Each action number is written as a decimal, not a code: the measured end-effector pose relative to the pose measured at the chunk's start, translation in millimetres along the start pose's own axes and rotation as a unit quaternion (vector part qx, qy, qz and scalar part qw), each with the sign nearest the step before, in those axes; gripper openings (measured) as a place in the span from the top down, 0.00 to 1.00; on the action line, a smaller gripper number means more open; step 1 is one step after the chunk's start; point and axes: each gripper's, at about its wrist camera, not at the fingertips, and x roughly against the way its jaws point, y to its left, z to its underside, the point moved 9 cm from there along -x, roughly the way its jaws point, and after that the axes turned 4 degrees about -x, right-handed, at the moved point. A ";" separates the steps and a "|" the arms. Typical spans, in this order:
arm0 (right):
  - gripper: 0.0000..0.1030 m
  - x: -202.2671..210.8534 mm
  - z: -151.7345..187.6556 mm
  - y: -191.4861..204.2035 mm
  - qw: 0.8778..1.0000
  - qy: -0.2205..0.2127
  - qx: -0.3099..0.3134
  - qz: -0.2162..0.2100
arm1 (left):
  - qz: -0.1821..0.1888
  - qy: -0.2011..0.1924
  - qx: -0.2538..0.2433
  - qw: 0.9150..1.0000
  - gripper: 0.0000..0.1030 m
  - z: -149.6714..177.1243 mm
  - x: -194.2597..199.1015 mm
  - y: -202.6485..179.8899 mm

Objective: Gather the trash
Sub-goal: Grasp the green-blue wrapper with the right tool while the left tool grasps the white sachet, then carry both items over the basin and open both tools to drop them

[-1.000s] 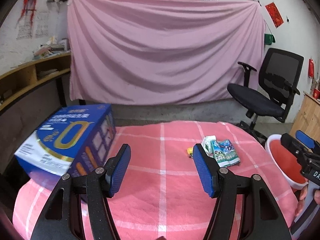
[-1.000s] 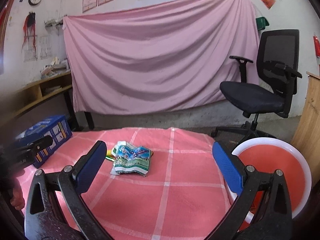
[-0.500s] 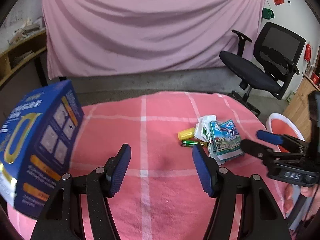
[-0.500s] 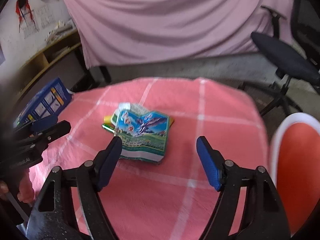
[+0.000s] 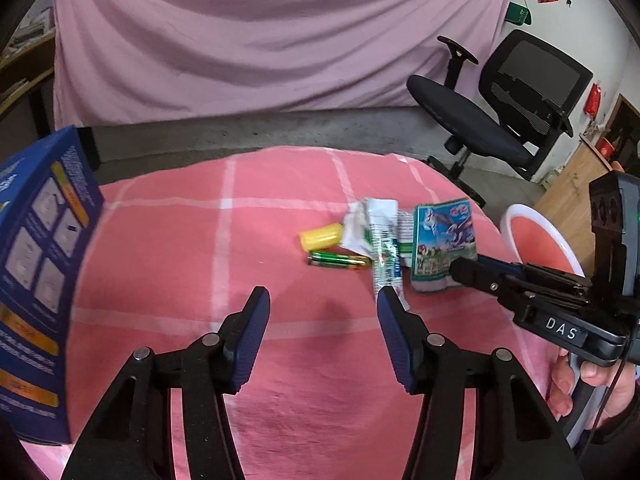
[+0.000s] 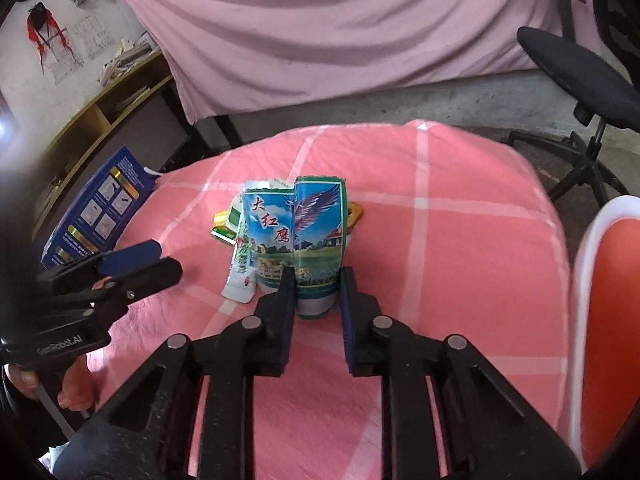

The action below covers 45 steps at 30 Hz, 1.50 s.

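Observation:
A small pile of trash lies on the pink checked cloth [image 5: 280, 208]: a yellow cap [image 5: 322, 236], a green battery [image 5: 338, 260], a white tube [image 5: 384, 252] and a blue-green packet [image 5: 444, 248]. My right gripper [image 6: 317, 284] has its closing jaws on the near end of the blue-green packet [image 6: 304, 224], which buckles upward between the pads. From the left wrist view, the right gripper [image 5: 460, 270] reaches in from the right. My left gripper [image 5: 322, 308] hovers over bare cloth short of the pile, jaws closing with nothing between them. In the right wrist view the left gripper [image 6: 160, 264] is at the left.
A blue carton [image 5: 40, 272] stands at the table's left edge, close to my left gripper. A red basin with a white rim [image 6: 580, 280] sits off the table's right side. A black office chair [image 5: 480, 120] and a pink curtain are behind.
Both grippers tipped down and moved in toward the pile. The right jaws went from wide apart to pinching the packet, which folded up. The left jaws narrowed slightly.

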 end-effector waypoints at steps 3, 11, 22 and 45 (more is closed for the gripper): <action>0.61 13.0 -1.6 -11.5 1.000 -0.015 -0.006 0.012 | 0.016 0.009 -0.010 1.000 0.55 -2.8 -5.0 -10.4; 0.61 31.8 -3.6 -38.1 0.999 -0.033 -0.022 0.033 | 0.039 0.040 -0.020 0.998 0.63 -15.5 -31.6 -38.6; 0.61 46.5 -0.3 -42.3 0.998 -0.055 -0.029 0.020 | 0.005 0.051 -0.027 0.998 0.83 -7.5 -38.0 -45.1; 0.62 235.0 -10.7 -65.5 0.917 -0.383 0.005 0.113 | 0.055 -0.240 -0.093 0.965 0.83 -67.0 79.9 -194.2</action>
